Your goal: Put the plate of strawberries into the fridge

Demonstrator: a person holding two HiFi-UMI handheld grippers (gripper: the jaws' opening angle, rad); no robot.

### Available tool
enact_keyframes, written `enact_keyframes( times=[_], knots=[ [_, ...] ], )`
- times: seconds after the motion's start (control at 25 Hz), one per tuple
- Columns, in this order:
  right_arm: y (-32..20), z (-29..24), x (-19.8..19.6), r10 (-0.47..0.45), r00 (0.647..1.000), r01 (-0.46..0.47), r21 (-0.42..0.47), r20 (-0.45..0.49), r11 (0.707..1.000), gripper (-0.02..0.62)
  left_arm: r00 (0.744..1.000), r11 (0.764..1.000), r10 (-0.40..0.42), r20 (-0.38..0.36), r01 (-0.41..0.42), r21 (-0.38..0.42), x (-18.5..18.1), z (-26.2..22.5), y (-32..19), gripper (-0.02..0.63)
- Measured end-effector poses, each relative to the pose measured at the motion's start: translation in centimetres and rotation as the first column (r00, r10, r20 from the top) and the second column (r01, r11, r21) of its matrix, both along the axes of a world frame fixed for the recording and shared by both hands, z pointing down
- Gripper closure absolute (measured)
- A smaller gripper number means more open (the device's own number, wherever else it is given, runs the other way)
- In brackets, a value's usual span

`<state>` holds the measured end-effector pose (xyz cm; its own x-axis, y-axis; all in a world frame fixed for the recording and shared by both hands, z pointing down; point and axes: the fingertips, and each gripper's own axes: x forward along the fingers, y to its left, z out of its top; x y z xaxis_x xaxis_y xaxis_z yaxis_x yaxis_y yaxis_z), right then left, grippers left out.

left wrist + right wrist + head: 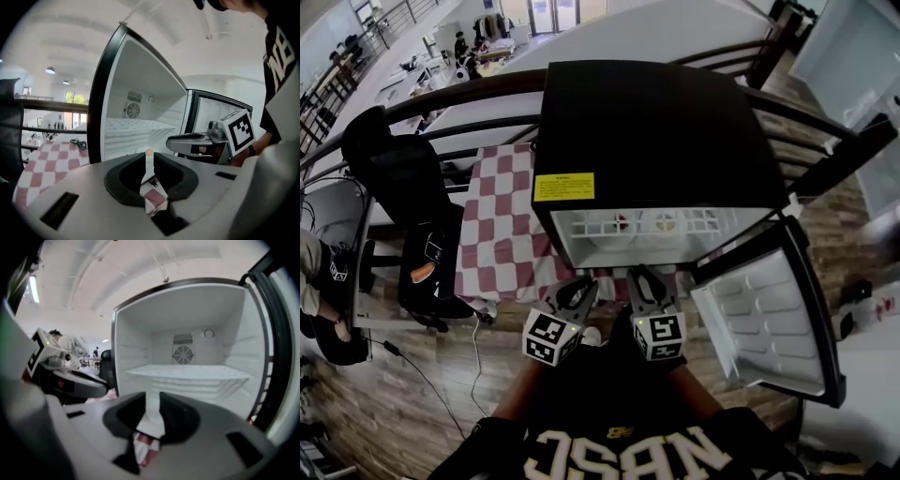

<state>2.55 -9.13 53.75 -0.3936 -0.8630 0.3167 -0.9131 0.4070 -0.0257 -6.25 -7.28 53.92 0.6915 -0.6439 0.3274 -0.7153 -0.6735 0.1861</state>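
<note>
The left gripper [584,284] has its jaws drawn together to a thin slit, clenched on nothing. In its own view [149,157] only a sliver of white fridge interior and red-checked cloth shows through. Just beside it, the right gripper [639,274] is released. Its own view [153,399] shows the jaws a little apart with nothing between them, only the fridge's white inside beyond. Both grippers are held side by side in front of the person's dark lettered shirt [619,450], pointing at the fridge opening. Each one appears in the other's view.

Straight ahead stands a black mini fridge [647,131] with a yellow label [563,187] on its top. Its door [769,319] is swung wide to the person's right. A white wire shelf [656,223] spans the compartment, and a round fan grille [183,354] sits on the back wall. The plate of strawberries [617,230] is inside the fridge, glimpsed from above at the shelf as a pale round shape with a red spot. It is too small to tell more.

The fridge stands on a red-and-white checked tablecloth [502,225] laid over a wooden floor [403,412]. To the left are a black office chair [403,178] and a loose cable [478,347]. A dark railing [469,94] curves behind.
</note>
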Motion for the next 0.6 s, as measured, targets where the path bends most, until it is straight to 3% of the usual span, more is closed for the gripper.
enact_keyframes(
  times=[0.12,0.28,0.4,0.6],
  knots=[
    [0.5,-2.9,-0.3,0.002,1.0,-0.004,0.06,0.03,0.998,0.539,1.0,0.992,-0.03,0.005,0.029,0.125,0.2,-3.0,-0.1,0.548],
    [0.7,-6.3,-0.8,0.016,0.997,-0.025,0.132,0.075,0.991,0.563,0.989,0.95,-0.148,0.026,0.135,0.281,-0.5,-6.3,-0.8,0.589],
    [0.7,-8.0,-1.2,0.032,0.996,-0.045,0.152,0.086,0.987,0.575,0.98,0.945,-0.182,-0.079,0.197,0.26,-0.7,-7.7,-1.2,0.589],
    [0.9,-8.6,-1.7,0.051,0.997,-0.06,0.154,0.058,0.986,0.575,0.981,0.948,-0.156,-0.118,0.182,0.261,0.4,-9.0,-1.0,0.589]
  ],
)
